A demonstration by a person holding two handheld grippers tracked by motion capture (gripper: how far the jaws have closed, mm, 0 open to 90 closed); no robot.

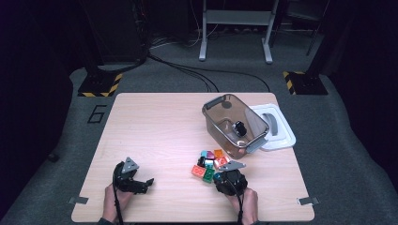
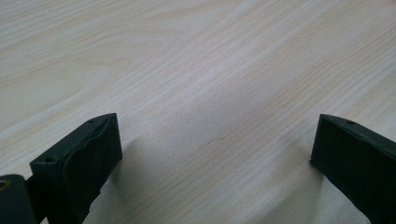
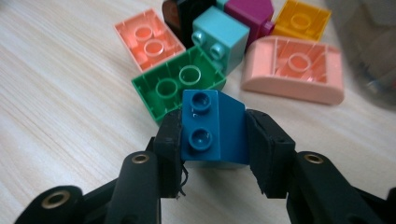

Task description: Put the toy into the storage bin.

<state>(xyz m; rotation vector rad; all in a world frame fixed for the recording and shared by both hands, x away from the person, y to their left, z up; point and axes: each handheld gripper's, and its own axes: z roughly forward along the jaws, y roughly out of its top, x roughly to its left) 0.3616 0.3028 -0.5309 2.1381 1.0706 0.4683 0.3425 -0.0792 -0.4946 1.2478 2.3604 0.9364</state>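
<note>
We are holding the right gripper [image 3: 214, 135] low over the near part of the table [image 1: 155, 126], and its jaws are pressing on the two sides of a blue brick [image 3: 213, 128]. The brick is sitting squarely between the pads, its two studs facing the right gripper view and its sloped face turning toward the right-hand pad. In the high view we are seeing this gripper [image 1: 218, 178] just at the near edge of the brick pile.

We are resting the left gripper [image 1: 149, 181] well apart to the left, with its jaws standing wide over bare wood and nothing between them.

Just beyond the blue brick, a green brick [image 3: 180, 86] is lying hollow side up, with a salmon brick [image 3: 148, 39] to its left, a turquoise brick [image 3: 220, 37] behind it and a rounded pink piece [image 3: 294, 70] to the right. Farther off, a magenta brick [image 3: 250, 14] and an orange brick [image 3: 301, 18] are lying.

Beyond the pile, a clear tinted container [image 1: 213, 124] is standing, with its white lid [image 1: 284, 136] just beside it.
</note>
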